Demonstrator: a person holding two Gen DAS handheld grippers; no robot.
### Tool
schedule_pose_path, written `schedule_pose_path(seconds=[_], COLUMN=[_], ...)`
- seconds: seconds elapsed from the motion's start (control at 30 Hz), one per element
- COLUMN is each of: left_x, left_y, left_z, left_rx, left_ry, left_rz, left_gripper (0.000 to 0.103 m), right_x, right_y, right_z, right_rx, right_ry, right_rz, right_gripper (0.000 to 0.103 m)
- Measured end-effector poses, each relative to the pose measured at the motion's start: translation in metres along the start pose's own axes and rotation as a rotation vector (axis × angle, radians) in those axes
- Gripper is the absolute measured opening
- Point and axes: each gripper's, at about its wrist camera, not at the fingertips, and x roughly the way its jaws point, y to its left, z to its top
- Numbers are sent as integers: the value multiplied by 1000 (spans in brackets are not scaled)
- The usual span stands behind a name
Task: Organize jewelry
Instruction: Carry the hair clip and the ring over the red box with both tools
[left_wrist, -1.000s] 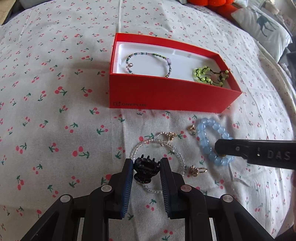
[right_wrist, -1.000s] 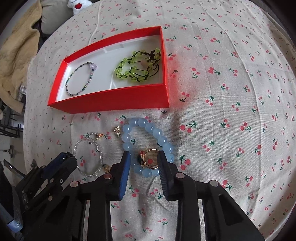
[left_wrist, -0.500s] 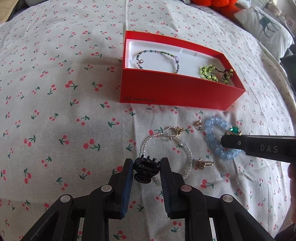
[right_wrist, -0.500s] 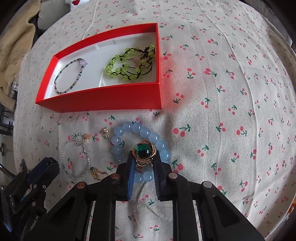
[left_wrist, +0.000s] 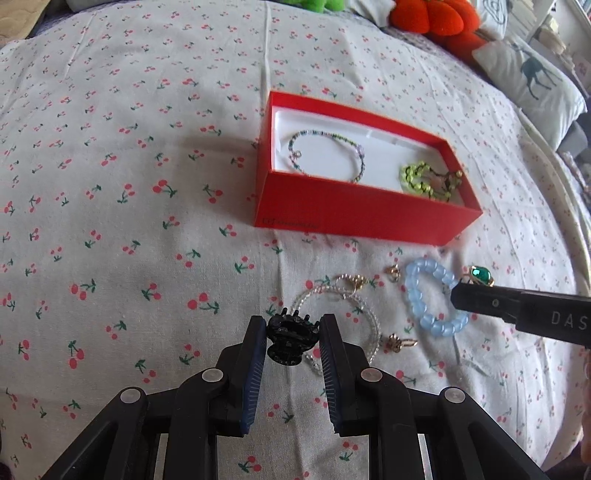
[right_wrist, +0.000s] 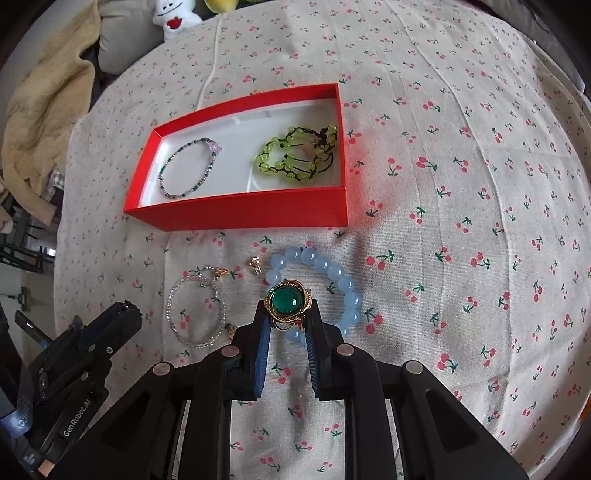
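My left gripper (left_wrist: 293, 341) is shut on a small black hair claw (left_wrist: 293, 339), held above the cloth. My right gripper (right_wrist: 287, 314) is shut on a gold ring with a green stone (right_wrist: 289, 302), lifted above the blue bead bracelet (right_wrist: 334, 275); the ring also shows in the left wrist view (left_wrist: 480, 275). The red box (left_wrist: 354, 212) lies beyond, holding a thin beaded bracelet (right_wrist: 188, 168) and a green bead bracelet (right_wrist: 295, 155). A clear bead bracelet (right_wrist: 195, 310) and small gold earrings (right_wrist: 255, 265) lie on the cloth.
The cherry-print cloth (left_wrist: 110, 221) covers a bed. Pillows and an orange plush (left_wrist: 439, 22) lie at the far right in the left wrist view. A beige blanket (right_wrist: 40, 110) and a white plush (right_wrist: 175, 16) lie at the far left in the right wrist view.
My right gripper closed on the green-stone ring and lifted it off the blue bracelet. My left gripper, still holding the hair claw, rose and drew back from the box.
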Motion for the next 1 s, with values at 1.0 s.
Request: schedule_pose_path(seconds=[1.0], left_x=[13], left_y=[-11], left_z=[76], left_rx=[33], left_ry=[-145], left_rz=[-78], left_gripper=[23], right_x=[-32], right_y=[-8], right_z=[56], right_rx=[32], right_ry=[-190], right_rz=[96], right_gripper=[19])
